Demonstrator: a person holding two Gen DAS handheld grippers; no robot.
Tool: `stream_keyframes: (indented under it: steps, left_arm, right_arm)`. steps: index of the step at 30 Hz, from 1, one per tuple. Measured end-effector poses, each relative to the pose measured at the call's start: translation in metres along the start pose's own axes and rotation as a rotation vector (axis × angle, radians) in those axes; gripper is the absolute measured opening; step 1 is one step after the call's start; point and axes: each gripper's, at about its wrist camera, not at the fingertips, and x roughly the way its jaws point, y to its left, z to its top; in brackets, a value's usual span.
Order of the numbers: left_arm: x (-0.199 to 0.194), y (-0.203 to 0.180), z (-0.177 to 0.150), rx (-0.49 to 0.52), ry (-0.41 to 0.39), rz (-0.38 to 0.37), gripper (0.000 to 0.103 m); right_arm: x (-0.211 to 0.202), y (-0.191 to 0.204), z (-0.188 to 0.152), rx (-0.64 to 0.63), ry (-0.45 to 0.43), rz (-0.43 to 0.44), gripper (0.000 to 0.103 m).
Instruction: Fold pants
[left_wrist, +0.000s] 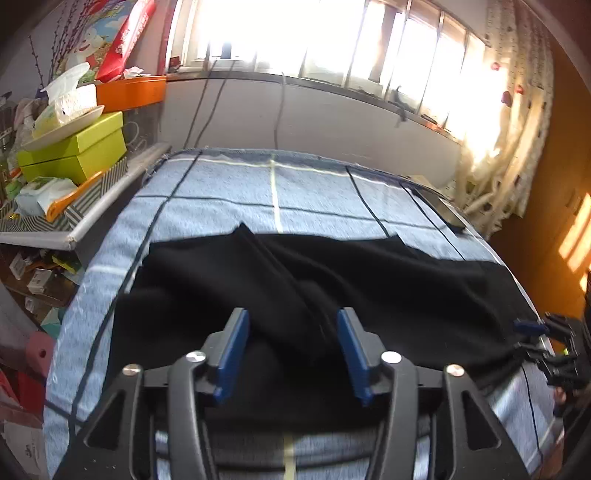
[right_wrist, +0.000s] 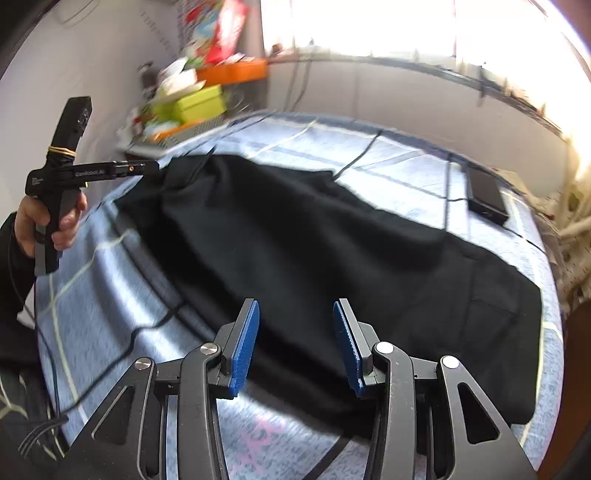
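- Pants (left_wrist: 369, 280), black, lie spread across a blue checked blanket (left_wrist: 221, 184) that covers the work surface; one fabric ridge runs diagonally down the middle toward the near edge.
- Far left, in the left wrist view: a cluttered shelf (left_wrist: 74, 229) carries a green box (left_wrist: 77, 151), a white plate (left_wrist: 62, 129) with tissues, and an orange tray (left_wrist: 133, 92).
- Left gripper (left_wrist: 293, 350): jaws stand apart, released, with nothing between the blue pads (left_wrist: 232, 354). It hangs above the near part of the pants, the fabric ridge running between the two fingers.
- In the right wrist view, the left gripper (right_wrist: 147, 168) appears at the left, held in a hand (right_wrist: 55, 221); its tip is at the far left corner of the pants. Contact with the cloth cannot be told.
- Right gripper (right_wrist: 295, 343): jaws stand apart, released, and hold nothing. It hangs over the near edge of the pants.
- Right side: a dark flat phone (right_wrist: 485, 195) lies on the blanket beyond the pants, well apart from both grippers.
- Far right: a pale curtain (left_wrist: 506, 129) hangs beside a bright window (left_wrist: 332, 33).
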Motion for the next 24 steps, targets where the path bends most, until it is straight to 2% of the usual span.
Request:
stream_keyframes:
  steps: [4,8,9,10,12,14,19,21,24]
  left_arm:
    - [0.050,-0.007,0.028,-0.001,0.058,0.127,0.055]
    - [0.096,-0.001,0.036,-0.002,0.141,0.238,0.055]
    - [0.104,0.001,0.035,-0.003,0.161,0.272,0.047]
    - [0.108,0.004,0.034,-0.009,0.158,0.284,0.025]
    - [0.102,0.011,0.031,-0.032,0.131,0.276,0.006]
    - [0.085,0.017,0.027,-0.064,0.094,0.263,0.005]
    - [0.017,0.050,0.001,-0.196,-0.062,0.223,0.005]
    - [0.000,0.067,-0.016,-0.245,-0.072,0.215,0.005]
    - [-0.002,0.080,-0.038,-0.267,-0.035,0.194,0.005]
  right_arm:
    - [0.000,-0.012,-0.002,0.098,-0.028,-0.034,0.043]
    - [-0.011,-0.032,-0.015,0.196,-0.052,-0.078,0.043]
    - [-0.014,-0.034,-0.018,0.207,-0.055,-0.083,0.043]
    - [-0.017,-0.037,-0.020,0.223,-0.056,-0.092,0.043]
    - [-0.021,-0.043,-0.025,0.245,-0.053,-0.119,0.043]
    - [-0.027,-0.049,-0.030,0.276,-0.050,-0.148,0.043]
    - [-0.050,-0.068,-0.049,0.426,-0.079,-0.202,0.043]
    - [-0.057,-0.078,-0.058,0.493,-0.085,-0.228,0.043]
    - [-0.064,-0.098,-0.074,0.599,-0.074,-0.290,0.043]
